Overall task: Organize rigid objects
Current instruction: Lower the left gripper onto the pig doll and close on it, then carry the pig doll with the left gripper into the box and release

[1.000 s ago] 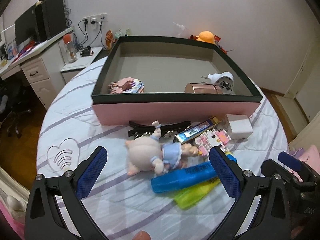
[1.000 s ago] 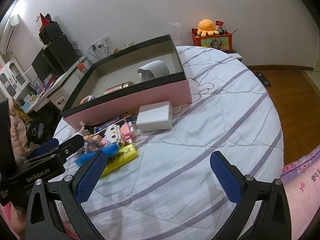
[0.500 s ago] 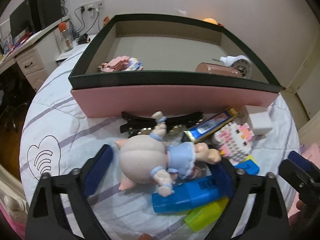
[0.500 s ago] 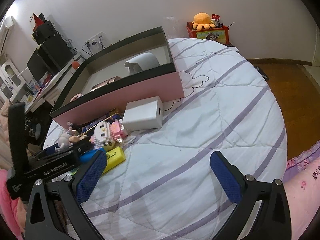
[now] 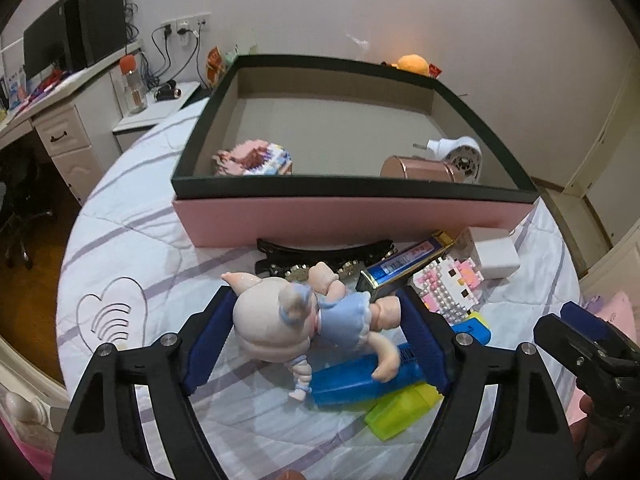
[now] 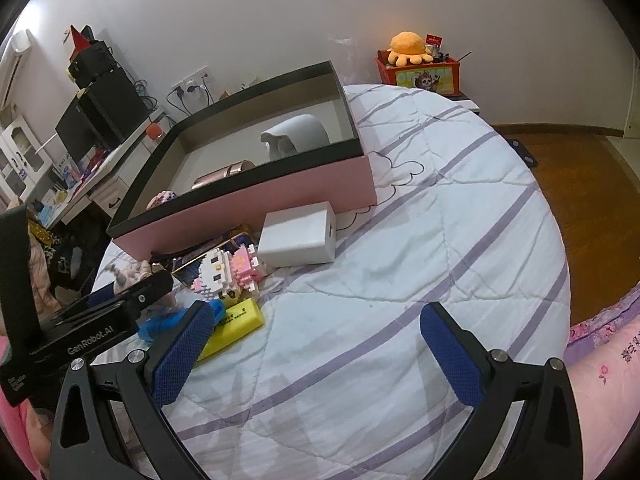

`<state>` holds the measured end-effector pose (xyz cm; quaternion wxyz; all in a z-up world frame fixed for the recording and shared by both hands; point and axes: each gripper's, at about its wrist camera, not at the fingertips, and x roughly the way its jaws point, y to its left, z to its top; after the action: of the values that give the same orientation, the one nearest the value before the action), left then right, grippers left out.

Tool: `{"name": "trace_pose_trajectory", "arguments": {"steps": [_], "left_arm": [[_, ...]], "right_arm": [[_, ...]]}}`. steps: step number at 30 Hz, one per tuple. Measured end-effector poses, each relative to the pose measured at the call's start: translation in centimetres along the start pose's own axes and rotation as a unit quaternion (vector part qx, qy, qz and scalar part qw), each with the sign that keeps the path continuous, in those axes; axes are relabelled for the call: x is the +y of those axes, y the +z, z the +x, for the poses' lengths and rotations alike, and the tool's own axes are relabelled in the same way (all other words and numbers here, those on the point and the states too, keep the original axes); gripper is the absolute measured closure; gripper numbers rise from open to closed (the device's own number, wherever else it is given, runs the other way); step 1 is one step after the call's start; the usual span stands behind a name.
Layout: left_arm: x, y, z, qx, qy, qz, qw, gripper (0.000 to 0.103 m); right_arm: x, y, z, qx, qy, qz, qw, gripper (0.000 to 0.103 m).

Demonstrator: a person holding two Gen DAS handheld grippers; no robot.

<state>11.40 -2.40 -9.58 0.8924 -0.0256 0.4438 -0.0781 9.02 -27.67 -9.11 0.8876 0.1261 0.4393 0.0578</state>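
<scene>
Left gripper (image 5: 316, 336): fingers closing around doll (image 5: 304, 320), contact unconfirmed.
Right gripper (image 6: 316, 354): fingers spread, nothing held.
Risk: rounded head may be squeezed out sideways.

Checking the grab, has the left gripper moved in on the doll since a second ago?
Yes. Against the pink box, the left gripper has come forward and down; its closing jaws now flank the doll that earlier lay ahead of them.

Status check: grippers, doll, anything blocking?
Left gripper closing around doll. Right gripper open, empty. Doll's leg rests on blue case; box ahead.
</scene>
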Motion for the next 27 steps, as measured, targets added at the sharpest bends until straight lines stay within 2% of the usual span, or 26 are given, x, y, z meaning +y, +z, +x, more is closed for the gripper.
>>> {"name": "trace_pose_trajectory", "arguments": {"steps": [5,12,21,27], "left_arm": [[0.4,-0.2,-0.4,-0.003,0.003,0.002,1.0000,0.021],[-0.3,-0.5,2.0,0.027,0.034,0.025,0.9987,0.019],[0.5,-0.1,2.2,0.022,0.013,0.016,0.9995,0.023],[0.6,-0.3,0.8,0.009,0.014,0.015,0.9997,0.023]], "right_arm": [[0.3,0.0,-0.2,-0.001,0.002,-0.005,1.000,0.000],[0.9,0.0,-0.1,0.001,0.002,-0.009,1.000,0.000],[0.5,-0.1,-0.1,0.001,-0.001,-0.004,1.000,0.000],[0.7,0.1,-0.5,-0.002,-0.001,-0.005,1.000,0.000]]}}
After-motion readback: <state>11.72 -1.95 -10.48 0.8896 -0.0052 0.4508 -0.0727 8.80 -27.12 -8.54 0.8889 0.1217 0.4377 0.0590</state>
